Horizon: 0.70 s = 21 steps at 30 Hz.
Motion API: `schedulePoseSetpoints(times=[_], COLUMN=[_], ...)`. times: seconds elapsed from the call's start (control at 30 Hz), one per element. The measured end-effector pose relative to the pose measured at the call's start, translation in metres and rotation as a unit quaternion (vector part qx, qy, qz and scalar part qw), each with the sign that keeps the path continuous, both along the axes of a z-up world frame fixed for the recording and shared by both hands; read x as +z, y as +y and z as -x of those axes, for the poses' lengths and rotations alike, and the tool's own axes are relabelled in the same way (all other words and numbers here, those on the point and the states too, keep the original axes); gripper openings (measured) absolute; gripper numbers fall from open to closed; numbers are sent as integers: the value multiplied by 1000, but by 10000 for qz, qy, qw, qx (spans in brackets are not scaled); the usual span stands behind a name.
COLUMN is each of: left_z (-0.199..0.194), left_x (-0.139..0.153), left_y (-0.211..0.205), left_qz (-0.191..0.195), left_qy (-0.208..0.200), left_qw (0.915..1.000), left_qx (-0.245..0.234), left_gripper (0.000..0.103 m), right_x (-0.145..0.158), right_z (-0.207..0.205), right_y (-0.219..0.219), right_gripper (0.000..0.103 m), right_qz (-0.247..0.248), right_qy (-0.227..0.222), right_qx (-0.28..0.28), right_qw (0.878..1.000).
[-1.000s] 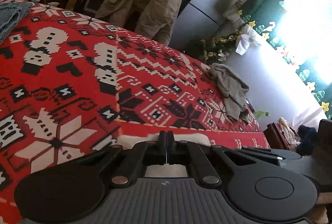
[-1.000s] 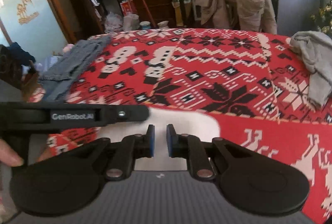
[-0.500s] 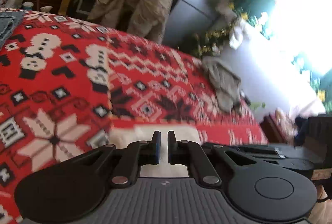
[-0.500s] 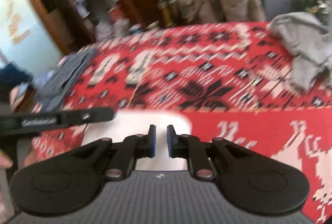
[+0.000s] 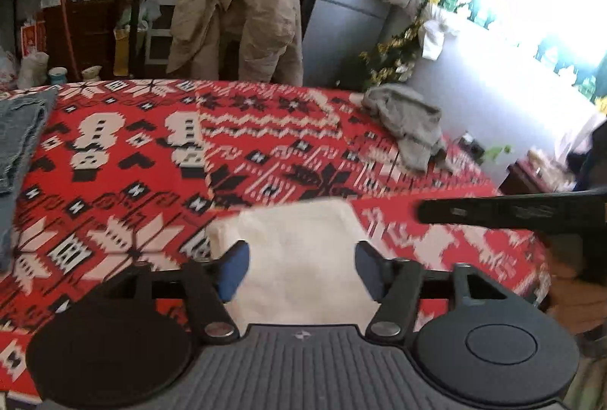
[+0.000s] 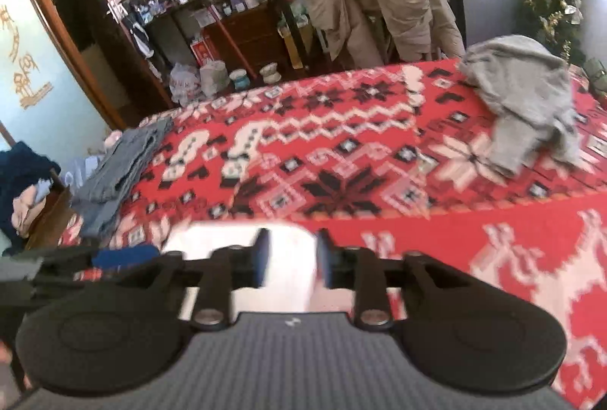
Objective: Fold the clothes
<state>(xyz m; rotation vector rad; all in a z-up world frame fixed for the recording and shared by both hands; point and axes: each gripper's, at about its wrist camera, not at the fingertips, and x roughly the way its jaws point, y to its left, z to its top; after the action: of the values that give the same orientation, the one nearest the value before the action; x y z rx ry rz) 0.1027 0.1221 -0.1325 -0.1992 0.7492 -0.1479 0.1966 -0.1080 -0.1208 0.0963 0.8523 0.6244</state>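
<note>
A folded white cloth [image 5: 299, 250] lies flat on the red patterned table cover [image 5: 151, 152] near its front edge. My left gripper [image 5: 301, 267] hovers just above it, jaws opening wide, the pads clear of the cloth. In the right wrist view the same white cloth [image 6: 288, 254] lies under my right gripper [image 6: 291, 256], whose jaws are also opening with nothing pinched between them. A crumpled grey garment [image 5: 409, 125] lies at the far right of the table, also the grey garment [image 6: 523, 98] in the right wrist view.
Folded blue-grey jeans [image 6: 121, 167] lie along the table's left edge, the jeans [image 5: 19, 136] in the left wrist view too. A beige jacket [image 5: 242, 15] hangs on a chair behind the table. The other gripper's black bar [image 5: 512, 210] crosses at right.
Both grippers let go of the white cloth: the left jaws went from shut to wide apart, the right jaws spread. Both views pulled back and up, and the left one rolled level.
</note>
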Motion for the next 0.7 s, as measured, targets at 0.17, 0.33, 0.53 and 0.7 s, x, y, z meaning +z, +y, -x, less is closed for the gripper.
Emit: schedulePoseSetpoints(times=[0.17, 0.33, 0.53, 0.7], left_z=[23, 49, 61, 57], left_x=[-6, -3, 1, 6], left_y=[-19, -30, -36, -28], left_qz=[-782, -1189, -1288, -623], left_qy=[339, 296, 273, 459], left_qw=[9957, 9919, 9909, 9955], left_qx=[352, 346, 263, 541], left_gripper=[75, 87, 93, 93], right_x=[-7, -24, -29, -31], right_z=[50, 94, 129, 137], right_y=[-39, -69, -82, -79], right_gripper=[52, 96, 102, 102], right_qz=[491, 867, 1067, 1160], right_qy=[56, 48, -351, -480], right_qx=[-99, -507, -710, -902], right_qw=[9987, 9949, 9911, 9880])
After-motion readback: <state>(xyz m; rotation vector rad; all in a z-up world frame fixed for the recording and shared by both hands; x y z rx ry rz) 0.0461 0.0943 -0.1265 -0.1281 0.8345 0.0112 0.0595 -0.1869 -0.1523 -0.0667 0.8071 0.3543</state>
